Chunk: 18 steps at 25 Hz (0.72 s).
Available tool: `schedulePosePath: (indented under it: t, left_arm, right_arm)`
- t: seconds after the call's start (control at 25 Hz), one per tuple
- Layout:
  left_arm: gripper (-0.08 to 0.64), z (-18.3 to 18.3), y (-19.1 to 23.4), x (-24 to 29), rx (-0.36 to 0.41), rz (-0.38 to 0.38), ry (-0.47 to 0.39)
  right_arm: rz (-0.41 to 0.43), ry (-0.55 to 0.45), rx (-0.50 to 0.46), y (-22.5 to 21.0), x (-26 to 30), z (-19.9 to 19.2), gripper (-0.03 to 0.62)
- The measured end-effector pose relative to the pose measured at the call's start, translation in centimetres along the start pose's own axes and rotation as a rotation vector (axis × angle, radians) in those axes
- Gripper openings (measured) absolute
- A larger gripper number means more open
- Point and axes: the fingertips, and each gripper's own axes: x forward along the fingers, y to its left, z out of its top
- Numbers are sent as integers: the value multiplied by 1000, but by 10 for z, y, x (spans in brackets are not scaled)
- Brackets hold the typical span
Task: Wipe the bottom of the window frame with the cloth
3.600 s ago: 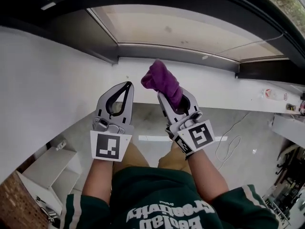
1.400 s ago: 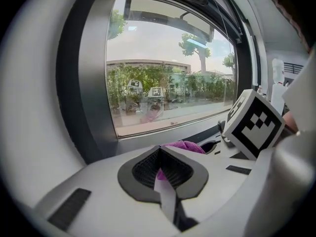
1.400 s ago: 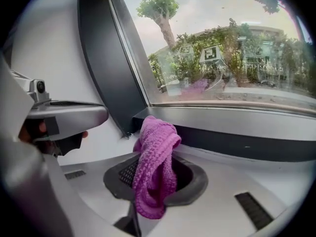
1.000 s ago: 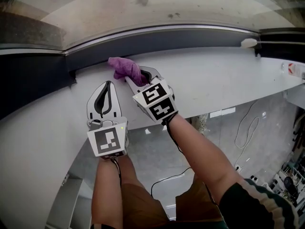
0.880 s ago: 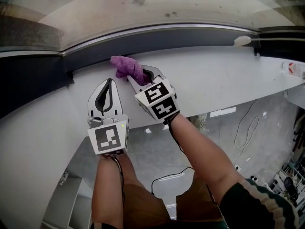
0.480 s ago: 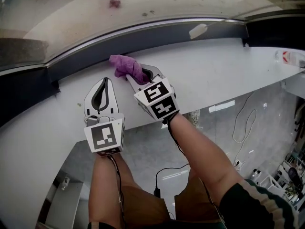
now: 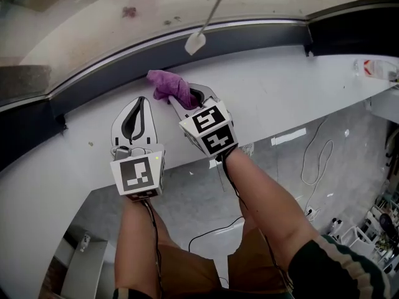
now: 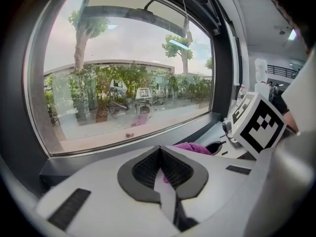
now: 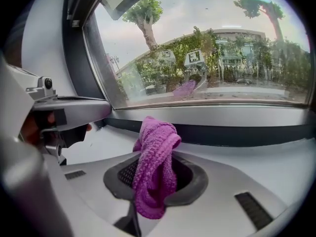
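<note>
A purple cloth (image 7: 169,85) is bunched in my right gripper (image 7: 182,98), which is shut on it. The cloth's far end lies on the white sill (image 7: 280,86), right at the foot of the dark bottom window frame (image 7: 249,39). In the right gripper view the cloth (image 9: 157,152) stands up between the pads, with the frame (image 9: 247,133) just behind. My left gripper (image 7: 138,106) hovers over the sill to the left of the cloth, shut with nothing in it. From the left gripper view the cloth (image 8: 193,147) peeks out past the shut jaws.
A white cord end (image 7: 194,42) hangs in front of the frame, just right of the cloth. A small bottle (image 7: 374,68) lies on the sill at far right. Below the sill are the grey floor and a loose cable (image 7: 315,161).
3.6 s ago the cloth was held up away from the window; now it is down at the frame's foot. Over the last second both grippers slid right along the sill, closer to the cord end.
</note>
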Motion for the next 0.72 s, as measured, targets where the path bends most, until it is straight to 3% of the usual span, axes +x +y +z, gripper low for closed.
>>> schedulePosePath:
  t: [0.72]
  left_arm:
    - [9,33,-103,59,39,-116,-13]
  right_arm:
    - [-101,-15,47,-104,-64,-15,104]
